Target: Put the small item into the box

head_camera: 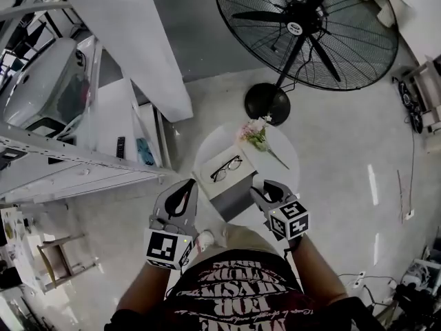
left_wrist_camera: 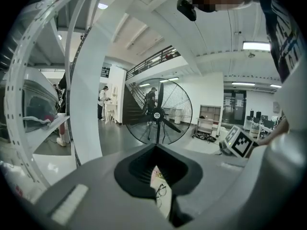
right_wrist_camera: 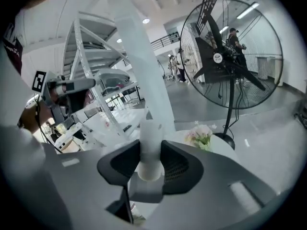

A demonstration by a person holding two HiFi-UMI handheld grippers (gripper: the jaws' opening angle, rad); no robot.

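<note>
A small round white table [head_camera: 290,158] carries a flat white box [head_camera: 238,176] with a pair of black glasses [head_camera: 226,167] lying on it, and a dark grey panel [head_camera: 239,195] at its near side. My left gripper [head_camera: 187,183] hovers at the table's near left edge, jaws together and empty; the glasses [left_wrist_camera: 160,190] show through its narrow slit. My right gripper [head_camera: 266,187] is at the table's near right edge. In the right gripper view my right gripper [right_wrist_camera: 150,150] is shut on a small white cylinder [right_wrist_camera: 149,159].
A pink flower sprig [head_camera: 255,135] lies on the table's far side. A big black floor fan [head_camera: 303,26] stands behind on its round base [head_camera: 267,104]. A white pillar [head_camera: 138,40] and white shelving [head_camera: 69,161] are at the left. Cables and gear lie at the right.
</note>
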